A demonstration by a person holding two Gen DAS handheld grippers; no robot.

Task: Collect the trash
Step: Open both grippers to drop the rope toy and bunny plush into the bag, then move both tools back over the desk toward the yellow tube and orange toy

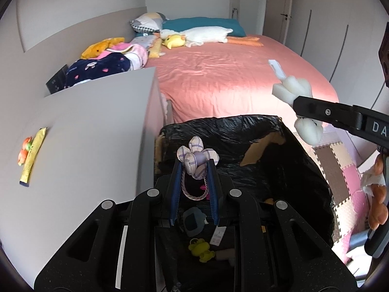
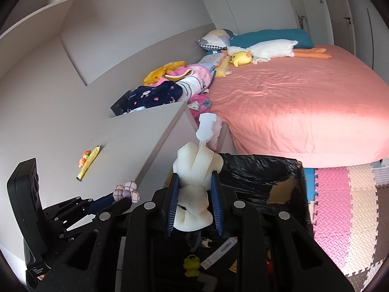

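Observation:
My left gripper [image 1: 194, 164] is shut on a lilac checked fabric flower with a rope loop [image 1: 198, 157], held over the black-bag-lined cardboard bin [image 1: 287, 170]. My right gripper [image 2: 194, 178] is shut on a white foam sponge brush [image 2: 194, 170] with a white plastic handle, also above the bin [image 2: 267, 177]. The right gripper and sponge show at the right of the left wrist view [image 1: 296, 92]; the left gripper and flower show at the left of the right wrist view [image 2: 127, 191]. In the bin lie a yellow-green frog toy [image 1: 200, 249] and other small items.
A grey cabinet top [image 1: 85, 133] at the left holds a yellow wrapper [image 1: 32, 155] and an orange toy. A pink bed [image 1: 231, 73] with plush toys and pillows lies behind. Coloured foam floor mats [image 2: 340, 206] lie to the right.

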